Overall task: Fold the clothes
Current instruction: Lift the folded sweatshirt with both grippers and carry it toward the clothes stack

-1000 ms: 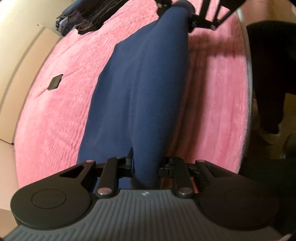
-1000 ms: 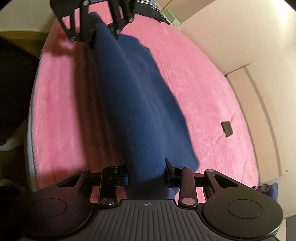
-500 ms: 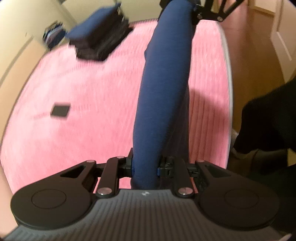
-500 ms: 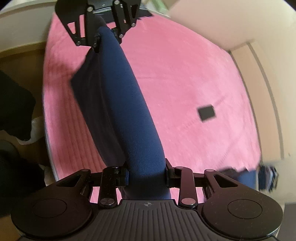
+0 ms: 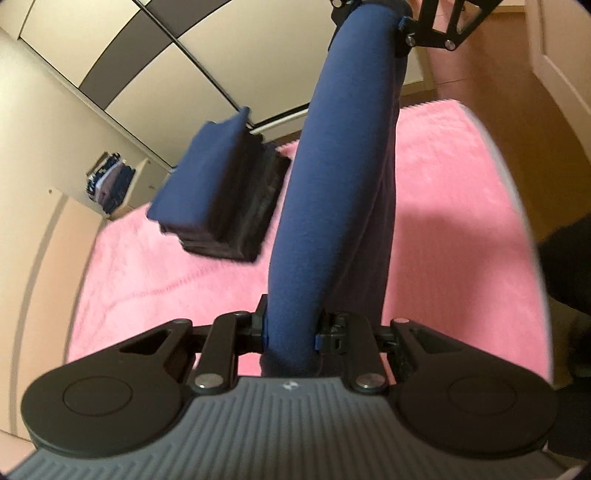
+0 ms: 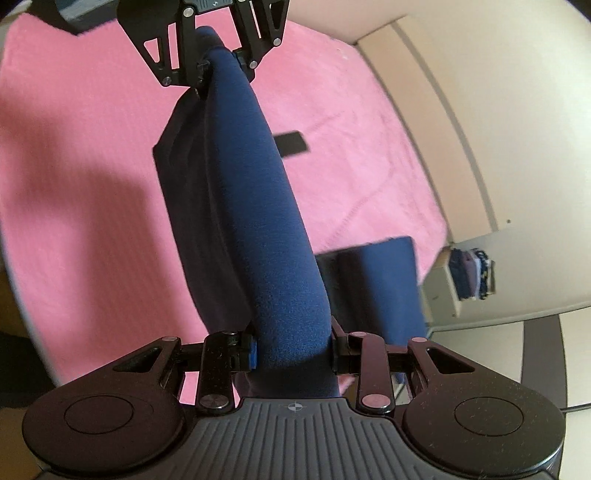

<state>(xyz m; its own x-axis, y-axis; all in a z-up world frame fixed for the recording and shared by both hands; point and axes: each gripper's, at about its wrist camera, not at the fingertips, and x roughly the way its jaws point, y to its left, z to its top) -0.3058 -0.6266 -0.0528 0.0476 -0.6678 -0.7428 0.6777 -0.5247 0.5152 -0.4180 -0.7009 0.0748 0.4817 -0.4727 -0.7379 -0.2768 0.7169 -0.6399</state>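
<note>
A navy blue garment point(image 5: 332, 192) hangs stretched between my two grippers, well above the pink bed cover point(image 5: 461, 206). My left gripper point(image 5: 290, 334) is shut on one end of it. At the top of that view the right gripper point(image 5: 400, 33) clamps the other end. In the right wrist view my right gripper point(image 6: 291, 352) is shut on the thick folded edge of the garment point(image 6: 258, 206), and the left gripper point(image 6: 221, 62) holds the far end. Loose cloth droops below the taut edge.
A stack of folded dark clothes point(image 5: 221, 195) sits on the pink cover, topped by a navy piece, seen again as the stack point(image 6: 373, 288). A small black flat object point(image 6: 291, 144) lies on the cover. Beige cabinets and a shelf of folded clothes point(image 5: 110, 181) stand behind. A person's dark sleeve point(image 5: 569, 266) is at the right.
Both grippers have risen together with the garment, lifting it clear of the pink cover. The cloth now hangs as a narrow band, and the folded stack has come into view.
</note>
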